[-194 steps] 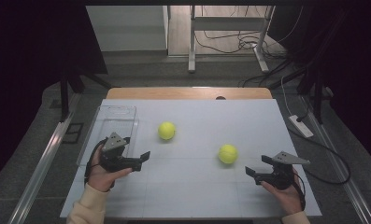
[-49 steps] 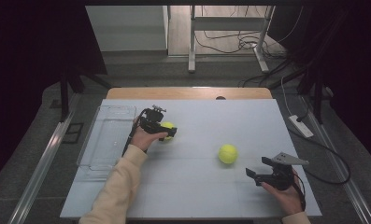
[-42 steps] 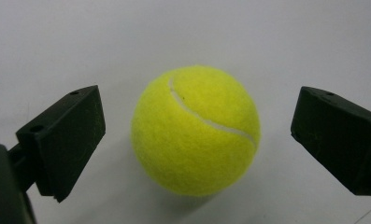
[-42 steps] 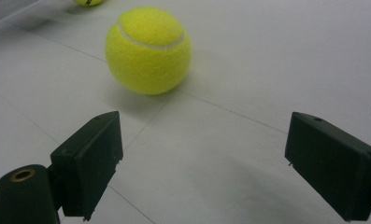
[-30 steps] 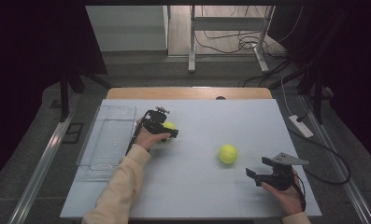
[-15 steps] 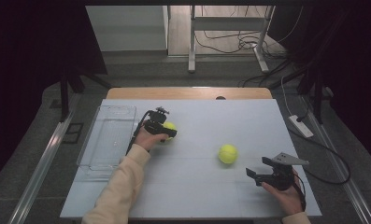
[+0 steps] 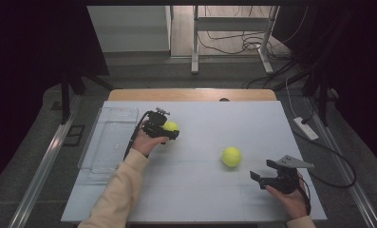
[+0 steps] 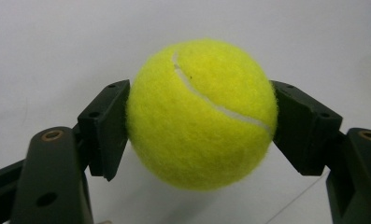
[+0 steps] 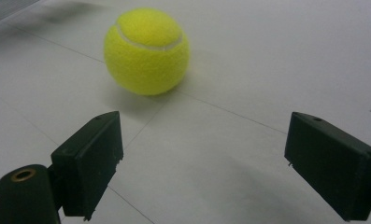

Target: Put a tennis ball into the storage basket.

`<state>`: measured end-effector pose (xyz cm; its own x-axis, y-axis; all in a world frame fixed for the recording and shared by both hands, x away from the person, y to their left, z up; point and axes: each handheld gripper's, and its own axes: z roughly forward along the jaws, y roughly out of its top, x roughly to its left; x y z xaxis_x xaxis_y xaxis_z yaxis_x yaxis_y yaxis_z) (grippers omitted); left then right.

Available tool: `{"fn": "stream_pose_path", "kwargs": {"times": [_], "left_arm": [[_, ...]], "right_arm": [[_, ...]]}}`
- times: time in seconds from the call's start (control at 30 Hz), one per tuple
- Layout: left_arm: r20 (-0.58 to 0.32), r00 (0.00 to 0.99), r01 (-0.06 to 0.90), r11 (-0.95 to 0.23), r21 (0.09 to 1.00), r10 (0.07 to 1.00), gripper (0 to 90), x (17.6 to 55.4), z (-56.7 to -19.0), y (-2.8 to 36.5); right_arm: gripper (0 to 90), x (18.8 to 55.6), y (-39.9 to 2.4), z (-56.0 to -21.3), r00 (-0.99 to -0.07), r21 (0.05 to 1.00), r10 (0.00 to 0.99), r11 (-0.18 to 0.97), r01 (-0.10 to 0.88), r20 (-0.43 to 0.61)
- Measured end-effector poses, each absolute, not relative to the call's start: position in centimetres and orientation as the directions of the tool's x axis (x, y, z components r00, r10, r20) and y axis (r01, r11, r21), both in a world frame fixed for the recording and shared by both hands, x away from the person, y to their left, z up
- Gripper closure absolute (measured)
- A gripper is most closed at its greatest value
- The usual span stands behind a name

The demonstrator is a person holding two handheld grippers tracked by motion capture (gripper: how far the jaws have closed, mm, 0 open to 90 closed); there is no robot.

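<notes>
Gripping a yellow tennis ball [image 8: 202, 114] between both pads, the left claw [image 7: 163, 130] holds it above the white counter [image 7: 200, 199], just right of a clear tray [image 7: 108, 142]. At four o'clock from it, the right claw [image 9: 202, 163] rests open, a second ball [image 9: 146, 50] lying just ahead of its jaws.

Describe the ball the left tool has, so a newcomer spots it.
On the pale grey table, look just right of the clear plastic tray. The fuzzy yellow tennis ball there is clamped in the left tool; the other yellow tennis ball lies free.
</notes>
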<state>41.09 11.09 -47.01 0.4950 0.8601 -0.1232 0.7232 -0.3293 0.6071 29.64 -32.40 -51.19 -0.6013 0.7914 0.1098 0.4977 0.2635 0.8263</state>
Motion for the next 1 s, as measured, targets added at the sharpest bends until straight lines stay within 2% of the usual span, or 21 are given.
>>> {"fn": "stream_pose_path", "kwargs": {"times": [1.0], "left_arm": [[-0.119,0.537,0.646,-0.316,0.695,0.835,27.2,37.9,-45.9,13.0]], "right_arm": [[11.8,29.6,-32.4,-51.2,-0.593,0.829,0.798,0.258,0.496,0.107]]}}
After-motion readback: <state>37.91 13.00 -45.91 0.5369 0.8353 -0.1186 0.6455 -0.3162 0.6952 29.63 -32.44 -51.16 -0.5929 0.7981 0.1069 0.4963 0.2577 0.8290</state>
